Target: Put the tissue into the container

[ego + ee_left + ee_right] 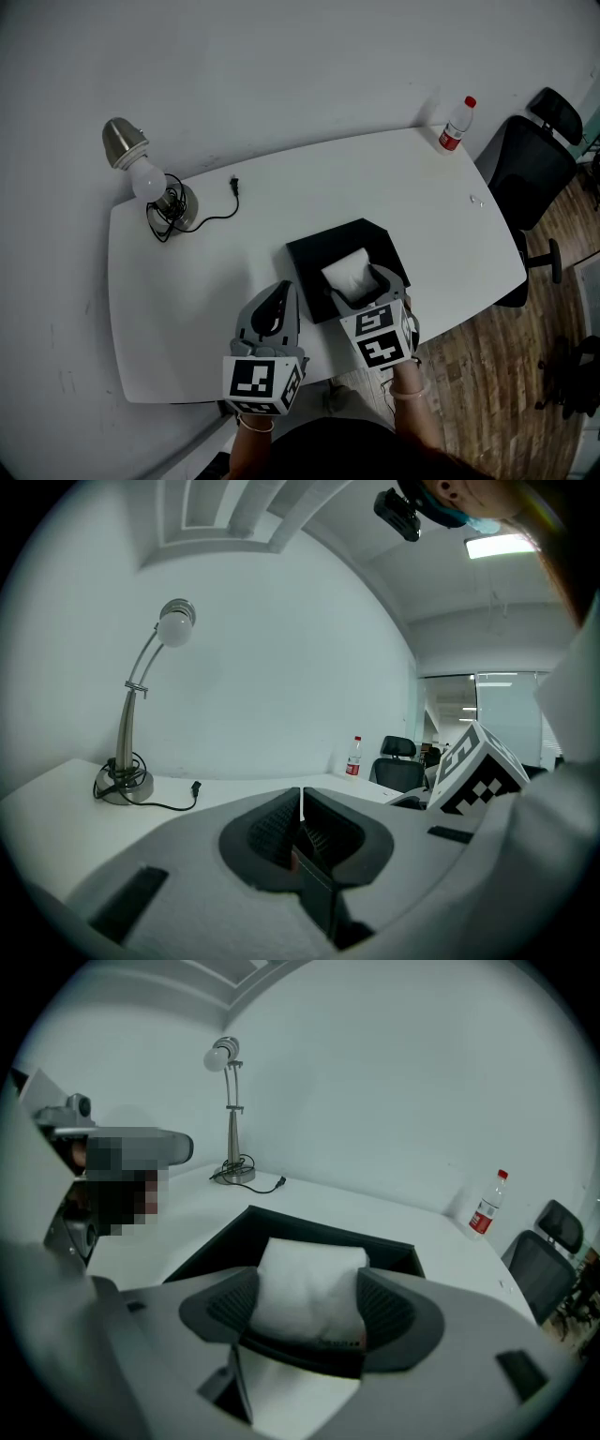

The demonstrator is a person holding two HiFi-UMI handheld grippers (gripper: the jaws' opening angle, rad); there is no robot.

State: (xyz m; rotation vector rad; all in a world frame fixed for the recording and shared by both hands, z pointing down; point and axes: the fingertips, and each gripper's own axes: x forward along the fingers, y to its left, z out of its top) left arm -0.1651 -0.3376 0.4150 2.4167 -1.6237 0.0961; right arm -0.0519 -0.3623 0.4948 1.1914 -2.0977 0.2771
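A white tissue pack (345, 270) is held over the open black container (314, 248) in the middle of the white table. My right gripper (359, 287) is shut on it from the near side. In the right gripper view the tissue pack (309, 1274) fills the gap between the dark pads (232, 1305), with the container (217, 1239) beneath and behind it. My left gripper (281, 298) hovers just left of the container, jaws shut with nothing in them. In its own view the left gripper (300, 810) shows both pads pressed together.
A desk lamp (141, 173) with a coiled black cord (217, 211) stands at the table's far left. A red-capped bottle (457, 124) stands at the far right corner. A black office chair (530, 164) is beyond the table's right edge (511, 281).
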